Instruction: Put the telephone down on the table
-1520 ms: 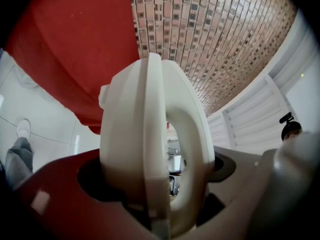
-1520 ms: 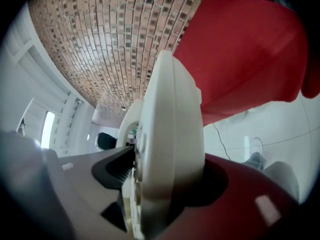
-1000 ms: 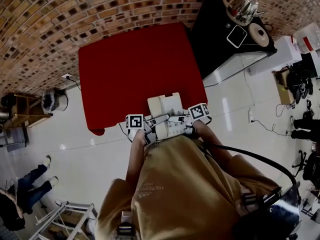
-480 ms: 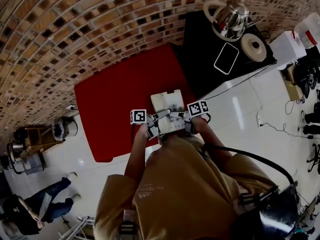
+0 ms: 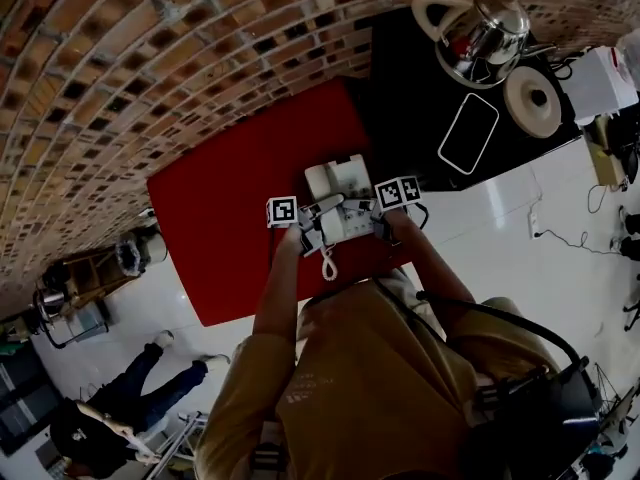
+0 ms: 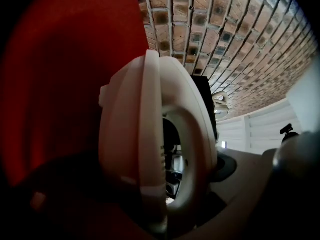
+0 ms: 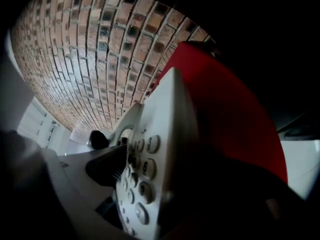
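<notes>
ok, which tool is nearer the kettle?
Right. The right tool is beside the telephone, on the kettle side, the left tool on its far side; both tools' jaws have just been opening with the telephone between them.

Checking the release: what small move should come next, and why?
Probably draw both claws straight back. The phone seems to rest on the table, and the left claw and right claw each have it between jaws that have just been opening.
</notes>
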Available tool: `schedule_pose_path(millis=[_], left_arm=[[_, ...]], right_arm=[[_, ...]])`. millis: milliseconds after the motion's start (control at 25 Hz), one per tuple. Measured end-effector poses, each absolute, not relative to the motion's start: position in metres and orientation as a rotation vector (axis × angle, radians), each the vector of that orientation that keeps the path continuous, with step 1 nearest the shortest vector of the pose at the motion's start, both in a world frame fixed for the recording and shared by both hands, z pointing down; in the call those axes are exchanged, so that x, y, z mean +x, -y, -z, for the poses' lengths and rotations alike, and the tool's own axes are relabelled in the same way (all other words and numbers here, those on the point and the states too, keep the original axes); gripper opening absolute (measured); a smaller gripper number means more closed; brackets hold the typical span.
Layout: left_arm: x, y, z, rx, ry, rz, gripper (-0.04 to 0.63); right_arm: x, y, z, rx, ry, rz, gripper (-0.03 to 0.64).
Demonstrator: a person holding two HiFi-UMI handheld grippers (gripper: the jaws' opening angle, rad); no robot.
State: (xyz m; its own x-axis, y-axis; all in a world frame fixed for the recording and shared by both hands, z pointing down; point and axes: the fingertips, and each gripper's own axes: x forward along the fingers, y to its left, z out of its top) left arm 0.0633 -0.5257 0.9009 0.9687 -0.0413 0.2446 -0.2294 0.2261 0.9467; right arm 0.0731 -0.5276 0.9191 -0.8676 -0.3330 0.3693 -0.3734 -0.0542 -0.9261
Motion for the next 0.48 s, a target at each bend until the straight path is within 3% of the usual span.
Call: schedule_pose_path(millis=[320, 480], left_arm=[[0.049, 0.534, -0.934, 1.599, 0.29, -0.303, 0.485], [0.052, 0.528, -0.926, 1.681, 0.37, -0.425, 0.506]], right_arm=[[0.078, 0.537, -0.922, 1.014, 2.269, -2.034, 0.387], [0.1, 0.542, -0.91, 1.176, 2.323, -1.838, 0.387]])
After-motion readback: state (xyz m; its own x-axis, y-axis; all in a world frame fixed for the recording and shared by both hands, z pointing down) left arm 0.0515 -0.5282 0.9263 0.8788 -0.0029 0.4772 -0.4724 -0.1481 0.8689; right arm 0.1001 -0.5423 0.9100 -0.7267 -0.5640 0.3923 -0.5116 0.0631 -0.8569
